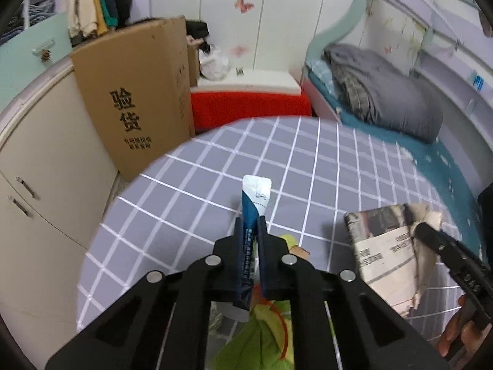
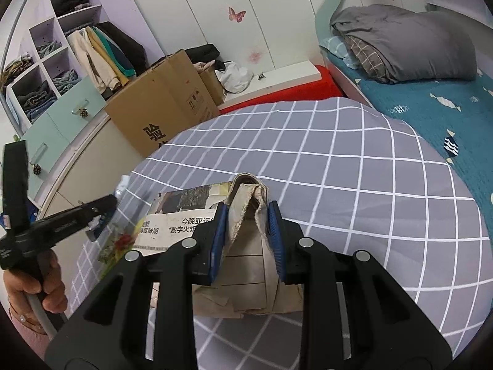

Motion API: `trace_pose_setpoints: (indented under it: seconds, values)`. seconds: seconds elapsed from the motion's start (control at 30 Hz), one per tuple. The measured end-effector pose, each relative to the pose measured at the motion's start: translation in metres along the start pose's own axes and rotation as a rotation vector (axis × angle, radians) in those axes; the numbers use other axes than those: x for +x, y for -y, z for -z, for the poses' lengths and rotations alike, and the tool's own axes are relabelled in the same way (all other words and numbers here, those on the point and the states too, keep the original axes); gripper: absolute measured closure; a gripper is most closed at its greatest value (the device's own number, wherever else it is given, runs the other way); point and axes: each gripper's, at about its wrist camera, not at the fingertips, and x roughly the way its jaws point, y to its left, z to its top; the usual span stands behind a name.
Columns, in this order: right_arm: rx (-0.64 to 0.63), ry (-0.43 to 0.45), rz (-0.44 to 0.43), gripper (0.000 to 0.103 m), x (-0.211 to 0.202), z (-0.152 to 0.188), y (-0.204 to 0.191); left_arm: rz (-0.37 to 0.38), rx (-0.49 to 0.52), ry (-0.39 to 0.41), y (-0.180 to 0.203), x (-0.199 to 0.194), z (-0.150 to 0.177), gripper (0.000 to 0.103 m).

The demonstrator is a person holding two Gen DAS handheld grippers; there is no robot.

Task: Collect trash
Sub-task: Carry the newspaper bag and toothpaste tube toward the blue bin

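Here a blue and white tube is seen clamped between the two fingers of the left gripper, its flat crimped end sticking out past the fingertips toward twelve o'clock and its round end showing below the jaws. The tube is held above a table covered by a grey checked cloth. Under the gripper, at six o'clock in the left wrist view, a green wrapper is laid on the cloth. At three o'clock in that view a folded newspaper is seen, with the black tip of the right gripper resting on its crumpled corner.

In the right wrist view the right gripper is shown closed on that raised, crumpled fold of the newspaper, the blue pads pressed against the paper on both sides while the rest of the paper lies flat on the cloth. At nine o'clock the left gripper is seen from the side, carried by a hand at seven o'clock, with the green wrapper lying just beneath it.

Beyond the table a cardboard box is stood at ten o'clock, and a bed with a folded grey quilt is seen at two o'clock
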Motion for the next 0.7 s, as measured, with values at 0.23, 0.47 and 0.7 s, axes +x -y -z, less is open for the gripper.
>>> trace_pose_setpoints:
  seconds: [0.23, 0.47, 0.7]
  values:
    - [-0.058, 0.051, -0.033, 0.075, -0.035, -0.005, -0.048, 0.026, -0.019, 0.097, -0.022, -0.068, 0.015, 0.095]
    - [-0.156, 0.057, -0.079, 0.075, -0.054, 0.007, -0.12, 0.018, -0.055, 0.136, -0.064, -0.121, 0.052, 0.095]
    - [-0.268, 0.008, -0.162, 0.075, -0.05, 0.039, -0.21, -0.052, -0.099, 0.177, -0.122, -0.17, 0.099, 0.095]
